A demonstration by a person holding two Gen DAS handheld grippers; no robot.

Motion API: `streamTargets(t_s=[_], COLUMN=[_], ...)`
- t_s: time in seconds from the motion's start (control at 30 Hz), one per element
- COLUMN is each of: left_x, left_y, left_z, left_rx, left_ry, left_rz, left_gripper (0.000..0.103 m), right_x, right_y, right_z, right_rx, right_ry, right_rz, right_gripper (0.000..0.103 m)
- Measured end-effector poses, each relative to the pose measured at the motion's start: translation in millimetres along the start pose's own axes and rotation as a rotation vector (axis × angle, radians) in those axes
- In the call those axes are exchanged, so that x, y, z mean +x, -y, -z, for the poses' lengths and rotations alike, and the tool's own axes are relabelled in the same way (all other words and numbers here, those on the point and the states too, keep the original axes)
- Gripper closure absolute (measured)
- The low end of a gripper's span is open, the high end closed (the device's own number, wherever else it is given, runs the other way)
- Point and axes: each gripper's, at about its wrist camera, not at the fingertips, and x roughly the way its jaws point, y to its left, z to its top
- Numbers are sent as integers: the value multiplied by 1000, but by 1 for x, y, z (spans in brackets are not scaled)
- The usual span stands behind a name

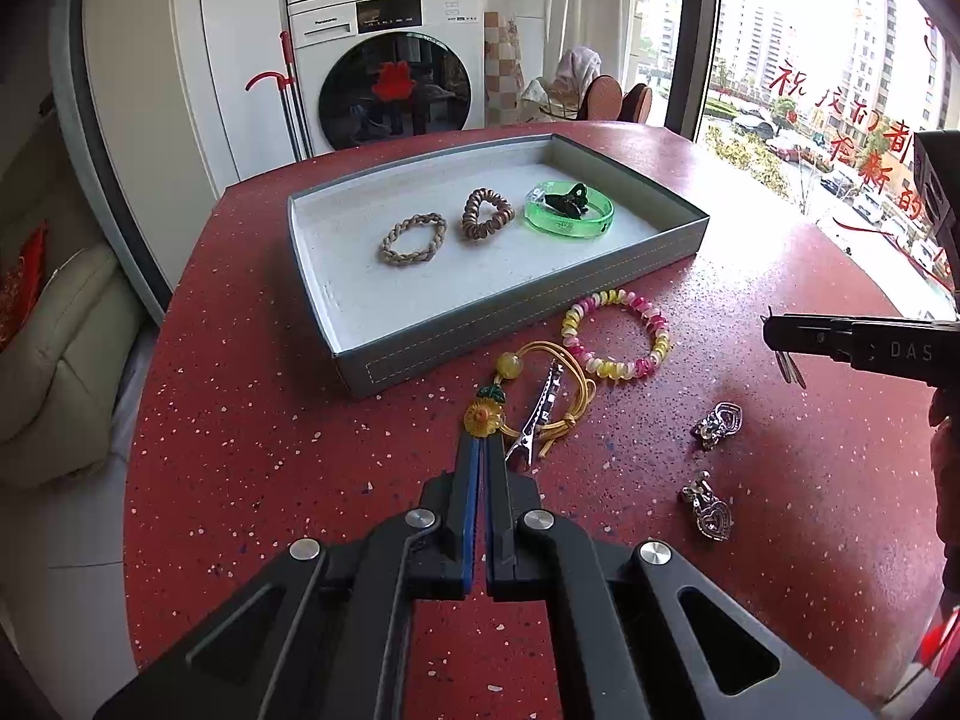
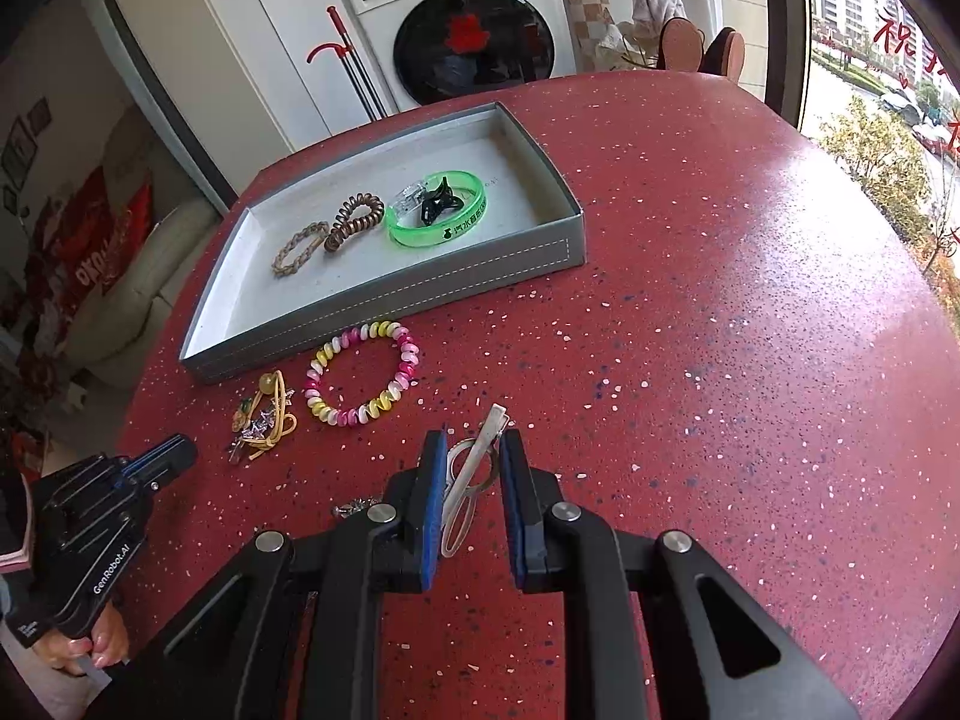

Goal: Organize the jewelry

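— Closest to my right claw [image 2: 471, 468], between its blue pads, sits a pale hair clip [image 2: 474, 468] with a thin ring around it. The fingers stand partly apart around it, and I can't tell whether the pads are touching it yet.

— And your other one?

— My left claw [image 1: 482, 450] is nearly closed, only a slit between the fingers, gripping nothing. Its tips sit just short of the yellow flower charm [image 1: 480, 417] on a yellow cord, with a silver star clip [image 1: 540, 414] lying across that cord.

— How much is sorted?

— Less than half, I'd judge. Inside the grey tray [image 1: 522, 330] lie a braided band [image 1: 413, 238], a brown coil tie [image 1: 485, 214] and a green bangle [image 1: 569, 210] with a black claw clip [image 1: 567, 199] on top of it.

— What's left?

— Just in front of the tray's near wall, on the red bench [image 2: 720, 360]: the pink-and-yellow bracelet [image 1: 618, 336], the charm cord and the star clip. Further from the tray, two silver heart pieces [image 1: 717, 420], plus the pale clip at my right claw. All of those, I reckon, belong in the tray.
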Motion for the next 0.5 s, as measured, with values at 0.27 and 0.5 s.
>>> streamTargets(t_s=[0.27, 0.5], left_x=[2, 8], left_y=[9, 16], left_z=[2, -8], left_rx=[26, 75], left_ry=[-4, -8], left_rz=[-21, -46], left_gripper=[0, 0], right_x=[-5, -7], right_y=[-2, -5], right_z=[2, 3], right_rx=[-16, -16], right_ry=[5, 8], right_rz=[-11, -19], right_gripper=[84, 84])
